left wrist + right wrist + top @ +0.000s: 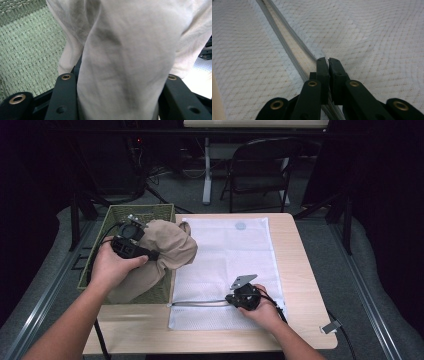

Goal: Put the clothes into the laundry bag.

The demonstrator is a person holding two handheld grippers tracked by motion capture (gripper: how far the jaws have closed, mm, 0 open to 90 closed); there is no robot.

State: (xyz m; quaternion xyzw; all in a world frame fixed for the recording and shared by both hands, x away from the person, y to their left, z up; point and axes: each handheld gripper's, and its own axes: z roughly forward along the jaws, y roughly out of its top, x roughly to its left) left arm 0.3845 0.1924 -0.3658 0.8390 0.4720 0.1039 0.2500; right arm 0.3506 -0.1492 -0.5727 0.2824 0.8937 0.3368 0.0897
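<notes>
Left gripper (150,254) clamps the beige garment (165,247); right gripper (328,60) pinches shut at the mesh bag's (225,250) zipper (287,47) (half open); next, widening the opening.

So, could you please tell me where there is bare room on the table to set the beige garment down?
Bare wood shows along the light wooden table right of the white mesh laundry bag, and along the near edge below it. The green woven basket on the left is crowded by the beige garment.
</notes>
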